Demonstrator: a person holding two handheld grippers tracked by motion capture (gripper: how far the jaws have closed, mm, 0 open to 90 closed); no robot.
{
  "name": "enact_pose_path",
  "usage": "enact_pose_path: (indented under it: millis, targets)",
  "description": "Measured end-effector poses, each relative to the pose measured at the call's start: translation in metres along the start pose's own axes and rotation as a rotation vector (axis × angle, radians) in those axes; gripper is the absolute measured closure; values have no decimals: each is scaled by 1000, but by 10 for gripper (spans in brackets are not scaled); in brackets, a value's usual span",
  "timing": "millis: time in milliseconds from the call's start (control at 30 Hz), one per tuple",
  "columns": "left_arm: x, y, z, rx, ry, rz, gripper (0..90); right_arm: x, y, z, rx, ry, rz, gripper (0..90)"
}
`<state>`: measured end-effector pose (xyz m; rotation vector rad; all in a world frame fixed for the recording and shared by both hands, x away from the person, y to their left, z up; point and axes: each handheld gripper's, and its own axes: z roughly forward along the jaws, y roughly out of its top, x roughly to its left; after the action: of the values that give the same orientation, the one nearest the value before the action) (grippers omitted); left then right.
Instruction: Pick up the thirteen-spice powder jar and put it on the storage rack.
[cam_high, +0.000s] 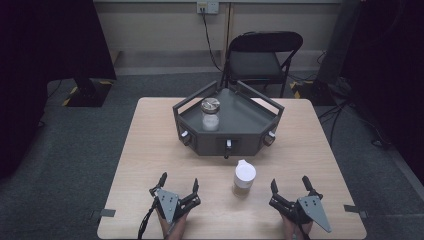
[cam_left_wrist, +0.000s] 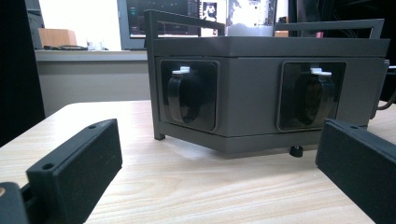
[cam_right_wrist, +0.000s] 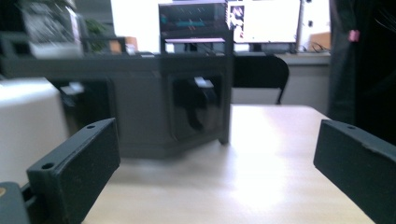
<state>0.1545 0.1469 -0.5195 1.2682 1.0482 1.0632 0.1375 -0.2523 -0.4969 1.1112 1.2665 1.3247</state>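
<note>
Two grippers rest near the front edge of the worktop (cam_high: 150, 150), each in one of the person's hands. The left gripper (cam_high: 179, 183) has its fingers spread wide with nothing between them, and the right gripper (cam_high: 290, 184) likewise stands fully open and holds nothing. Between them, a little closer to the right one, a white-capped jar (cam_high: 244, 177) stands upright on the wood, apart from both. Behind it sits a dark grey tray (cam_high: 250, 117) with knobs along its front faces, and a second jar with a metal lid (cam_high: 210, 114) stands upright inside it toward the left. A black folding chair (cam_high: 262, 57) stands beyond the far edge.
</note>
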Motion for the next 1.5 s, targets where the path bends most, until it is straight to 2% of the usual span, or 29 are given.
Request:
enact_pose_path:
  millis: [100, 200, 300, 467, 567, 767, 933, 1033, 1233, 1367, 1500]
  targets:
    - [0, 0, 0, 0, 0, 0, 0, 9, 10, 3, -31, 16, -2, 0]
    - [0, 0, 0, 0, 0, 0, 0, 12, 21, 9, -41, 81, 8, 0]
    - [0, 0, 0, 0, 0, 0, 0, 21, 28, 17, -40, 123, -3, 0]
    - [0, 0, 0, 0, 0, 0, 0, 33, 31, 27, -44, 194, 15, 0]
    - [0, 0, 0, 0, 0, 0, 0, 41, 29, 33, -25, 218, 17, 0]
    - [0, 0, 0, 0, 0, 0, 0, 52, 19, 38, 16, 240, 38, 0]
    - [0, 0, 0, 0, 0, 0, 0, 57, 13, 41, 85, 236, 41, 58]
    - [0, 0, 0, 0, 0, 1, 0, 57, 7, 38, 87, 234, 43, 106]
    - [0, 0, 0, 0, 0, 1, 0, 51, 10, 42, 136, 252, 69, 189]
    - [0, 0, 0, 0, 0, 1, 0, 50, 10, 42, 138, 262, 65, 245]
    - [0, 0, 0, 0, 0, 1, 0, 54, 15, 40, 152, 247, 39, 286]
